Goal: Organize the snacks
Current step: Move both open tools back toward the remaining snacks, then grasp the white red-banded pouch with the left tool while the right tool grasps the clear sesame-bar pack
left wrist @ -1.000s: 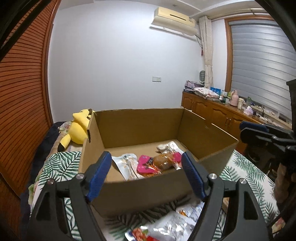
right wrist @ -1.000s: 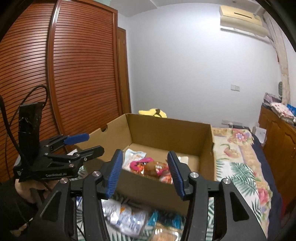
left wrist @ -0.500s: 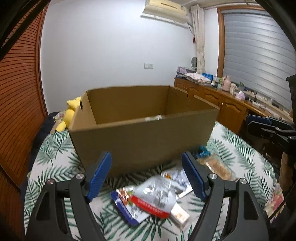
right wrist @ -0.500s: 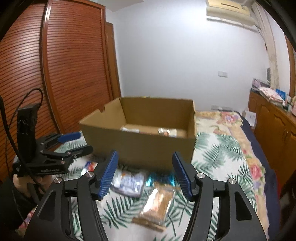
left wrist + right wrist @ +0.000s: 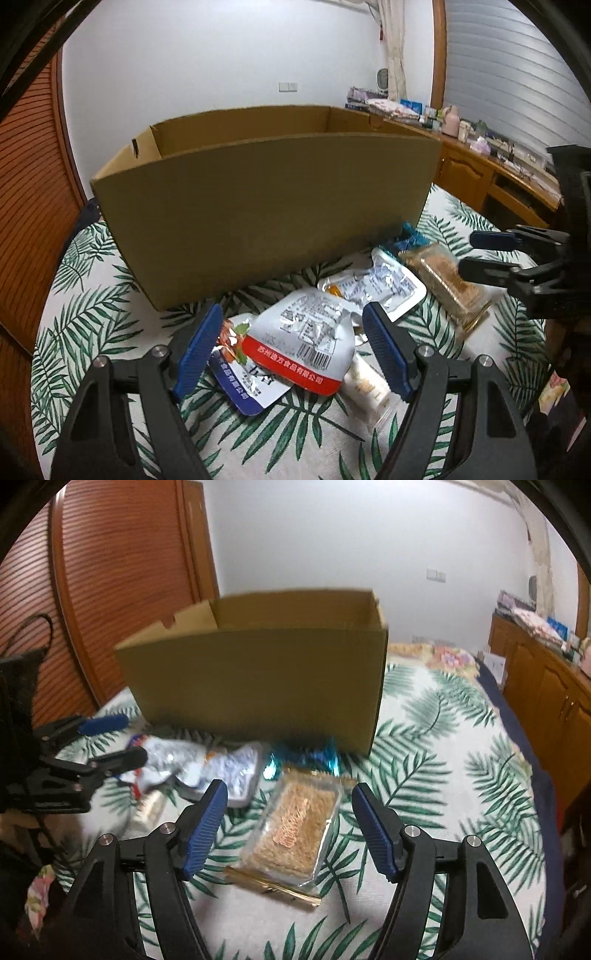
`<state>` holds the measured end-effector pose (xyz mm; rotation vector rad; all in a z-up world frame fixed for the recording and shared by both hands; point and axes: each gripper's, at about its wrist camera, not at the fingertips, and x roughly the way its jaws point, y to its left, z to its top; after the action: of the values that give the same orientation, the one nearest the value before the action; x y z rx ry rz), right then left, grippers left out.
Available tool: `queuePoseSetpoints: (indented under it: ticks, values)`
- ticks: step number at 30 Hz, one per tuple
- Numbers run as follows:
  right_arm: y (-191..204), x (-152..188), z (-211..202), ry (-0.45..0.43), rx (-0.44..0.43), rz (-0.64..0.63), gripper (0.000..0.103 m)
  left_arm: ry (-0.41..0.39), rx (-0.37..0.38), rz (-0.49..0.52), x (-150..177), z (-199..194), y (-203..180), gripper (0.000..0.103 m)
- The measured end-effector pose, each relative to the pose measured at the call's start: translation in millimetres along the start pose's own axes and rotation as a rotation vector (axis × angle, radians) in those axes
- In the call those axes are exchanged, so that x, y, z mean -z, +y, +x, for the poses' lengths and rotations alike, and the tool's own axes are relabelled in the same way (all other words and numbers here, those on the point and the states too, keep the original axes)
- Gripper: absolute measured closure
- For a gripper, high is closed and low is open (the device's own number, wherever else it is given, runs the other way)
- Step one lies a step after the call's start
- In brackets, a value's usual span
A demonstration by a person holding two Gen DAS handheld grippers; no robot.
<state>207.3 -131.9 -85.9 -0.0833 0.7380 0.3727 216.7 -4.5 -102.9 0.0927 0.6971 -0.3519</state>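
Observation:
An open cardboard box [image 5: 266, 206] stands on a leaf-print bed cover; it also shows in the right wrist view [image 5: 258, 672]. Several snack packets lie in front of it. My left gripper [image 5: 291, 347] is open, low over a silver pouch with a red band [image 5: 303, 343] and a blue-edged pouch [image 5: 243, 387]. My right gripper [image 5: 290, 827] is open, straddling a clear pack of brown biscuits [image 5: 295, 830], which also shows in the left wrist view [image 5: 447, 284]. A silver packet [image 5: 388, 284] and a teal wrapper [image 5: 306, 760] lie near the box.
A small beige bar [image 5: 365, 384] lies by the left gripper's right finger. A wooden sliding wardrobe [image 5: 110, 590] stands left of the bed. A wooden cabinet [image 5: 491, 177] with clutter stands on the right. The bed cover [image 5: 461, 775] stretches right of the box.
Both grippers have dropped from above the box down to the snacks in front of it. The box's inside has gone out of sight. Both stay open.

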Motion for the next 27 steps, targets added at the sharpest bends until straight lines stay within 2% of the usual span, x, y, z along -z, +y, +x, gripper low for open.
queuePoseSetpoints:
  ticks: [4, 6, 11, 15, 17, 21, 27]
  values:
    - [-4.4, 4.0, 18.5, 0.052, 0.013, -0.012, 0.031, 0.026, 0.008, 0.015, 0.9, 4.2, -2.4, 0.024]
    - [-7.4, 5.1, 24.7, 0.083, -0.009, 0.001, 0.031, 0.033, 0.017, 0.019, -0.3, 5.0, -3.2, 0.024]
    - [-12.3, 7.8, 30.9, 0.117, -0.009, 0.025, 0.031, 0.067, 0.039, 0.055, -4.3, 9.4, -9.8, 0.025]
    - [-13.3, 10.3, 33.1, 0.123, 0.002, 0.031, 0.031, 0.112, 0.039, 0.125, -5.4, 16.0, -19.3, 0.025]
    - [-13.0, 11.6, 33.5, 0.127, 0.002, 0.026, 0.031, 0.128, 0.032, 0.152, -6.5, 18.8, -22.1, 0.031]
    - [-10.4, 11.2, 34.8, 0.13, 0.009, 0.019, 0.031, 0.166, 0.015, 0.219, -10.7, 26.8, -28.5, 0.032]
    - [-6.3, 11.3, 37.1, 0.133, 0.024, 0.006, 0.031, 0.226, 0.008, 0.245, -20.3, 42.3, -29.6, 0.032]
